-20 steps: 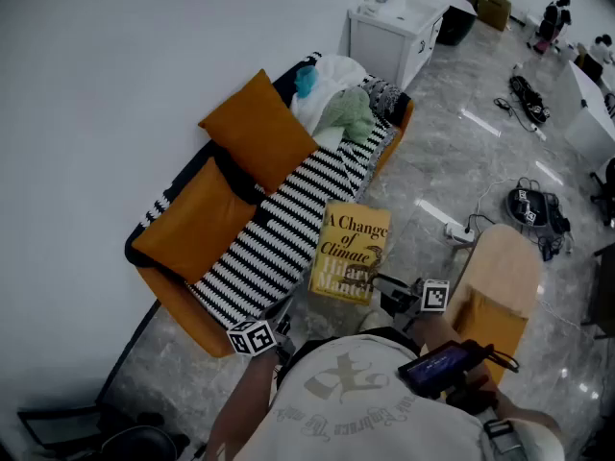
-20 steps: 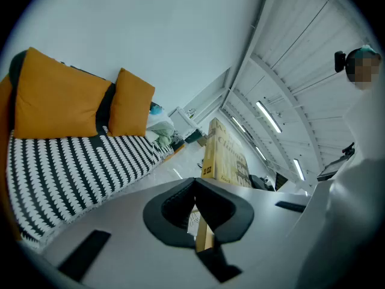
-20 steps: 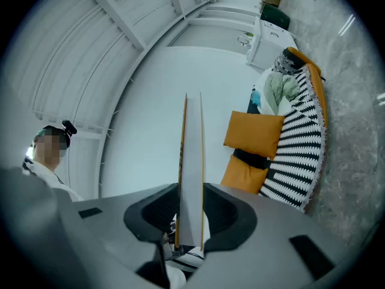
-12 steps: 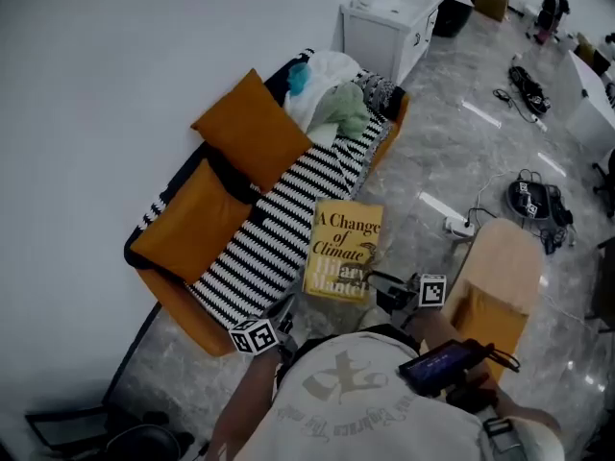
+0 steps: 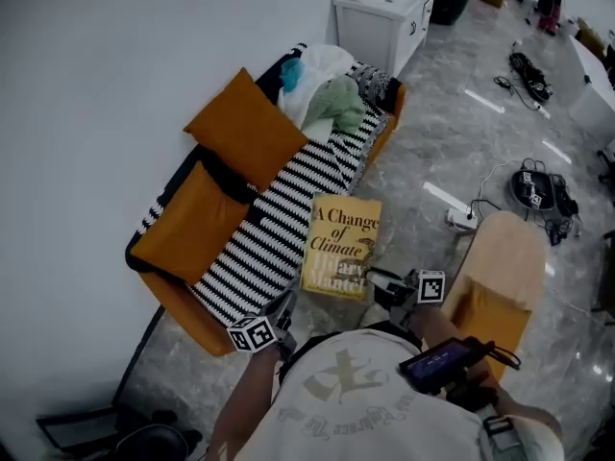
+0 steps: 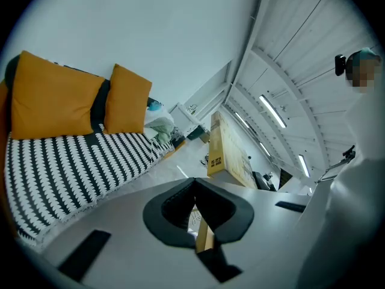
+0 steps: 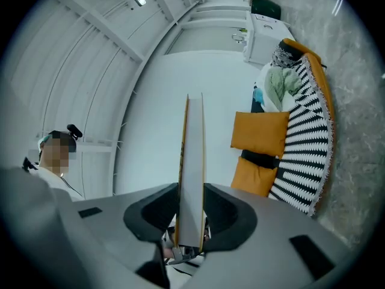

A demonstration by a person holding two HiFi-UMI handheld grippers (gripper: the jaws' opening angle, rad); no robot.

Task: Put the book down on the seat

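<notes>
While right gripper (image 7: 191, 220) clamps — book (image 5: 341, 246) hovers.

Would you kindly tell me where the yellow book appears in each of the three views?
Head view: the book is at centre, just right of the striped seat.
Left gripper view: right of centre, seen at an angle.
Right gripper view: centre, edge-on, gripped by the right tool.
Shared landmark: the orange cushions.

Plain white wall (image 5: 86, 56) at left. Glossy grey marble floor (image 5: 437, 152). White cabinet (image 5: 377, 25) against the wall; power strip (image 5: 462, 219) on the floor.
</notes>
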